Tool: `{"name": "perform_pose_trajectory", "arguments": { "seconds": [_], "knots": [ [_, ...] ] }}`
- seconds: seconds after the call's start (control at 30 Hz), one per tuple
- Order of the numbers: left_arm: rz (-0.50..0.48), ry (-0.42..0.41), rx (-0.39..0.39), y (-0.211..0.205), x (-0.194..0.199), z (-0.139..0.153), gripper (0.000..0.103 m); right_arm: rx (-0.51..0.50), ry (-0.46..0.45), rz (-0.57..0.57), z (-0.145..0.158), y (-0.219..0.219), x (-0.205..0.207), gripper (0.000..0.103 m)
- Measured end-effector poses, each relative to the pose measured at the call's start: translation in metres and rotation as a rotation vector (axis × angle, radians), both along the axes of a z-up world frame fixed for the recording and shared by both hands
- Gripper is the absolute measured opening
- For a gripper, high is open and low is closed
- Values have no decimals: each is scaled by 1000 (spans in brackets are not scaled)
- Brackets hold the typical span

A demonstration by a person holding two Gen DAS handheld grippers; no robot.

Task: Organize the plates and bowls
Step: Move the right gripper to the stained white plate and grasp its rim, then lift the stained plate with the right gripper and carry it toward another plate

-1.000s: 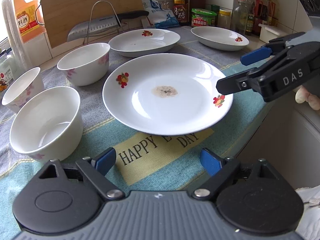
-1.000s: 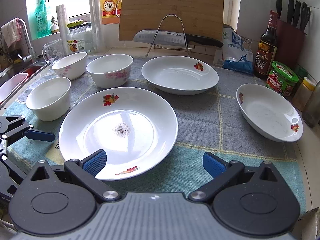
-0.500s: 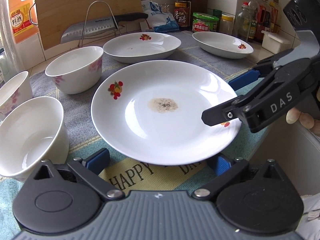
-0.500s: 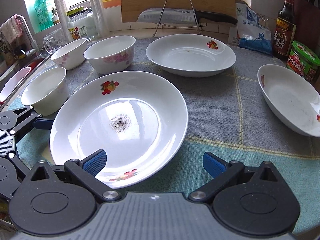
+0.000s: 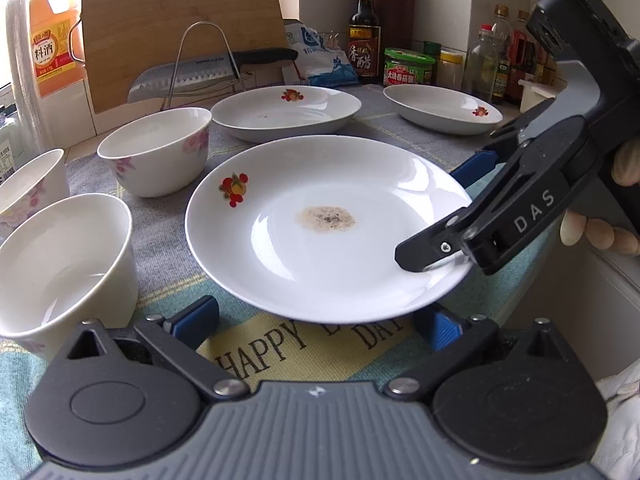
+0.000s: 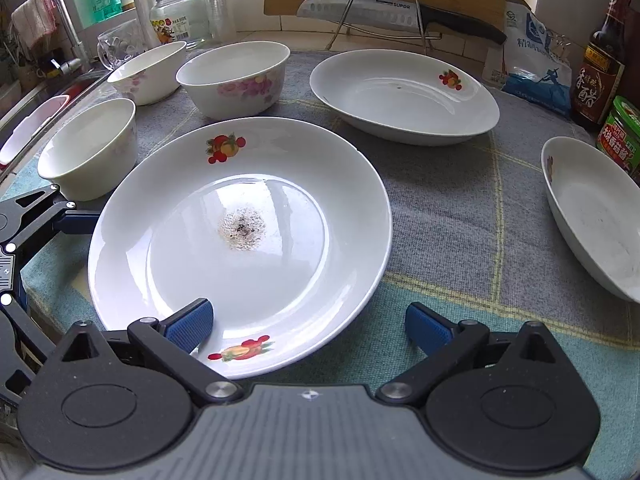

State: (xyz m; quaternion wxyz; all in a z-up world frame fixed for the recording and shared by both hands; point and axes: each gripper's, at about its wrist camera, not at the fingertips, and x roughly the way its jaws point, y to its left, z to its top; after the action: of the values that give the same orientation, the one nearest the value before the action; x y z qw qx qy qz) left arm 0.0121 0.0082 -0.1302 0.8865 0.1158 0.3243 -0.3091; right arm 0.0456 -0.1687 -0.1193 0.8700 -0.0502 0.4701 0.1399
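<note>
A large flat white plate [image 5: 328, 224] [image 6: 240, 240] with fruit prints and a brown stain lies on the cloth. My left gripper [image 5: 316, 322] is open wide at its near rim, touching nothing. My right gripper [image 6: 308, 326] [image 5: 430, 214] is open too, with one pad over the plate's rim and the other over the cloth. Neither grips the plate. Three white bowls [image 5: 68, 264] [image 5: 156, 148] [image 5: 28, 184] stand left of the plate. Two deep plates [image 6: 404, 96] [image 6: 592, 216] lie behind and to the right.
A patterned cloth [image 5: 280, 352] covers the counter. A knife on a wire rack [image 6: 380, 8] and a cutting board [image 5: 180, 20] stand at the back. Bottles and a green-lidded jar [image 5: 408, 66] line the back right. A sink and tap [image 6: 60, 32] are at the left.
My left jaws have widened and the gripper has come closer to the plate's near rim. My right gripper has moved in and down over the plate's right rim.
</note>
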Motion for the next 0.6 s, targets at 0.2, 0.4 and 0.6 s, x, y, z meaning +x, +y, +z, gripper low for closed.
{"name": "perform_pose_trajectory", "arguments": {
  "seconds": [0.2,0.4,0.6],
  "knots": [
    [-6,2,6,-1,1,0,103,51,29,56,3,-8,22,103],
    [-14,-7,0,-1,0,-1,103,83,47,151,7,-14,46,103],
    [-18,-19,-3,-1,-3,-1,103,122,61,268,13,-15,71,103]
  ]
}}
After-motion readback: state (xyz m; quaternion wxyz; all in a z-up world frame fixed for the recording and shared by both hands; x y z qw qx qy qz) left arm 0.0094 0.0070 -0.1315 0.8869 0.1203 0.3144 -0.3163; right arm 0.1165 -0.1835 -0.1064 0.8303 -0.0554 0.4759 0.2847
